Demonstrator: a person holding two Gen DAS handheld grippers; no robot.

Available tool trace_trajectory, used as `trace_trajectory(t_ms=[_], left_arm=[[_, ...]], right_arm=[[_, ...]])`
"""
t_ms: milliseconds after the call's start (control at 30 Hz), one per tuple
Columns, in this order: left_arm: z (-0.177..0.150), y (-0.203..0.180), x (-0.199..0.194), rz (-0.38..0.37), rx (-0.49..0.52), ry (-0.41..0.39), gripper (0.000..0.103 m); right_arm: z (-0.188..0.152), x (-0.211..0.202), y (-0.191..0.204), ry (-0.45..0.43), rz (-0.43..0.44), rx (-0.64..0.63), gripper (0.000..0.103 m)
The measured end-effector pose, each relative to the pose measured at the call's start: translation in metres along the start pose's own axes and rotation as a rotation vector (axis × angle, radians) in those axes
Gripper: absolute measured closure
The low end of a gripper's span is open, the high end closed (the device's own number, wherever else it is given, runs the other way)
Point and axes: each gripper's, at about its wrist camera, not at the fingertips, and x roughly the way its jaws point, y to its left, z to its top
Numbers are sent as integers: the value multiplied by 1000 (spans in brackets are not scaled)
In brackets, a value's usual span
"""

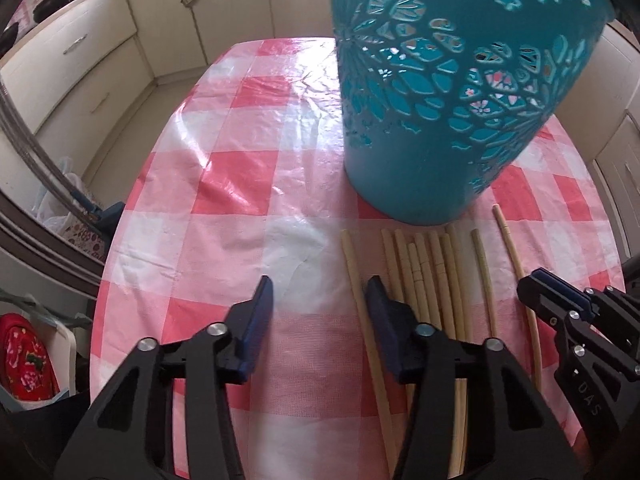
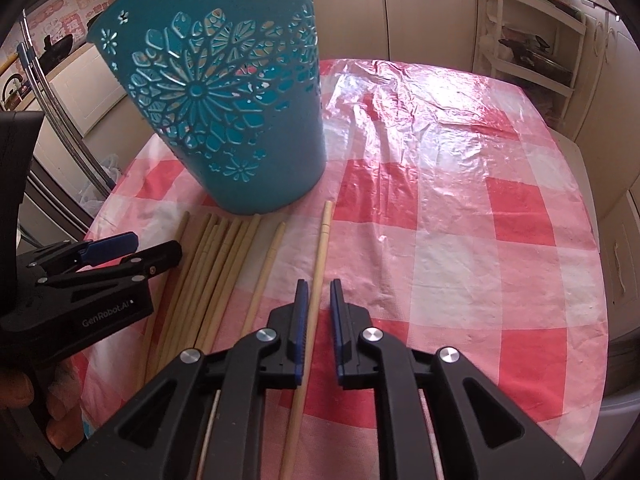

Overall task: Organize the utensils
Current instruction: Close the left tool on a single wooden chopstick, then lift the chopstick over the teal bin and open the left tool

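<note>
Hovering low over the near edge of the table, the left gripper (image 1: pixel 318 300) has its two blue-padded fingers spread wide with nothing between them, bare cloth showing in the gap. To its right the right gripper (image 2: pixel 319 304) is parted only narrowly, and one chopstick (image 2: pixel 316 280) runs up through the gap between its pads; whether either pad touches it cannot be told. Just ahead, the chopsticks (image 1: pixel 424 272) lie flat on the red-and-white checked tablecloth (image 1: pixel 240 184), roughly parallel and pointing away from the cameras. Ten can be counted: one alone on the left of the row, a tight bundle of seven whose sticks touch or overlap, then one apart to the right, then the outermost one under the right gripper. Their far ends lie close to the foot of a single teal basket (image 2: pixel 224 96), which stands upright on the cloth, its wall cut through with flower patterns; what it contains is hidden. Beyond the table, cream kitchen cabinets (image 1: pixel 96 52) line the walls.
</note>
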Motion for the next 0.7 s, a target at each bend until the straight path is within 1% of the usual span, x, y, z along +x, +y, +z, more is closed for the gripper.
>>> trace_trajectory(t_ms=[33,100,133,200,300,433,500,600,700], left_arm=[[0,-1,-1,-20,14,-4,86],[1,1,0,-45,21,6,96],[1,3,0,-59,22,12,98],[2,9,-1,-81,18,28,98],[3,19,-9,-97,12,23,98],[3,35,-42,-134,-14,-15,98],[5,44,-64,-162,-28,-48,98],[12,55,-107,-207,-45,-130,98],[26,61,-144,-256,-66,-207,98]], right_arm=[[0,0,0,-3,-1,-2,91],[0,0,1,-9,-5,-10,91],[-1,0,2,-13,-10,-16,91],[-1,1,3,-24,-18,-28,91],[-3,1,4,-38,-22,-36,91],[-4,1,4,-49,-25,-41,91],[-5,1,4,-54,-30,-45,91],[-7,1,6,-61,-36,-52,90],[-9,1,10,-66,-37,-66,83]])
